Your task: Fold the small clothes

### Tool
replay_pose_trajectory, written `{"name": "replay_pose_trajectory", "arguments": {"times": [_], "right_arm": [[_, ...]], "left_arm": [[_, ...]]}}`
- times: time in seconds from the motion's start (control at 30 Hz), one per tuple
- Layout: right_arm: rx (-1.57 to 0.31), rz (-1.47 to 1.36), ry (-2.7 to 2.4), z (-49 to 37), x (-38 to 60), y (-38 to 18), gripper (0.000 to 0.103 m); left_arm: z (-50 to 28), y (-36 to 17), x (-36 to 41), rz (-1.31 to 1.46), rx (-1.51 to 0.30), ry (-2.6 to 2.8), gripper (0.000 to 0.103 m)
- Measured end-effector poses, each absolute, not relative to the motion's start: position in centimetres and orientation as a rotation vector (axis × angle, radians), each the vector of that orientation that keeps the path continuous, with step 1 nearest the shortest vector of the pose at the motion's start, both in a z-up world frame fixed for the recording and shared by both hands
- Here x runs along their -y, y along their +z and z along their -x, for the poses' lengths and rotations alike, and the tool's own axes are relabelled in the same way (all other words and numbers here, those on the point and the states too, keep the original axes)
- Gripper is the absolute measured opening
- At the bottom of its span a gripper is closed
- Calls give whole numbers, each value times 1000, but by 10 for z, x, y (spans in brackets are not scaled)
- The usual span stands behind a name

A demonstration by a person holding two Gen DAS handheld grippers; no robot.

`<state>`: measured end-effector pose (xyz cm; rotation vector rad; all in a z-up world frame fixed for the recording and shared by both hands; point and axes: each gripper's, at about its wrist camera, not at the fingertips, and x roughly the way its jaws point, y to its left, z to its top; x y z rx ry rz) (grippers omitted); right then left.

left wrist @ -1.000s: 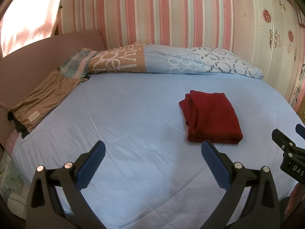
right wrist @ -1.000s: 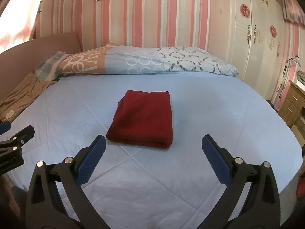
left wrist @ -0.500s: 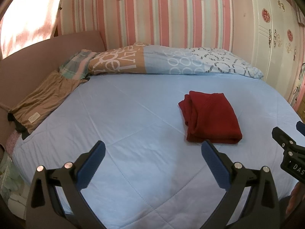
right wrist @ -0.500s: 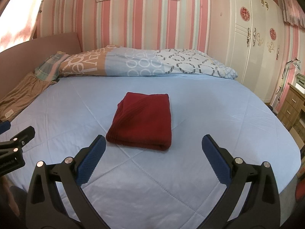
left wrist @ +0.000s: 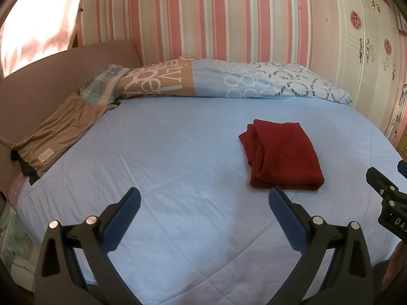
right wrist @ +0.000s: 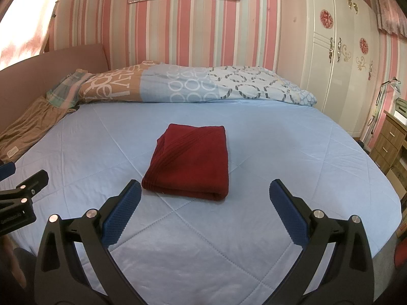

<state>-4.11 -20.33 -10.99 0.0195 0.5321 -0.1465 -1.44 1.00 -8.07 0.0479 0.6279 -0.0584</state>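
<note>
A dark red garment [left wrist: 282, 153] [right wrist: 190, 161] lies folded into a neat rectangle on the light blue bedspread [left wrist: 178, 157] [right wrist: 279, 152]. My left gripper [left wrist: 204, 203] hovers open above the bed's near part, with the garment ahead to its right. My right gripper [right wrist: 205, 195] is open too, its fingers spread on either side of the garment's near edge but short of it. Neither holds anything. Each gripper shows at the edge of the other's view.
A rolled patterned duvet [left wrist: 229, 84] [right wrist: 193, 86] lies along the far wall. Brown clothes [left wrist: 56, 132] and a plaid item [left wrist: 104, 84] sit at the bed's left by the headboard. A white wardrobe [right wrist: 338, 58] and wooden drawers [right wrist: 389, 139] stand to the right.
The right wrist view has risen and drawn back slightly, so the garment sits a little lower in it. The garment has not moved. Both grippers stay open.
</note>
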Motion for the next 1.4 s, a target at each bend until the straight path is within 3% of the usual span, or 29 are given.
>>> {"name": "replay_pose_trajectory", "arguments": {"times": [1.4], "right_arm": [[-517,-18,-142,45,203,-105,100]], "left_arm": [[18,-88,-20,-73,-607,-49,101]]}}
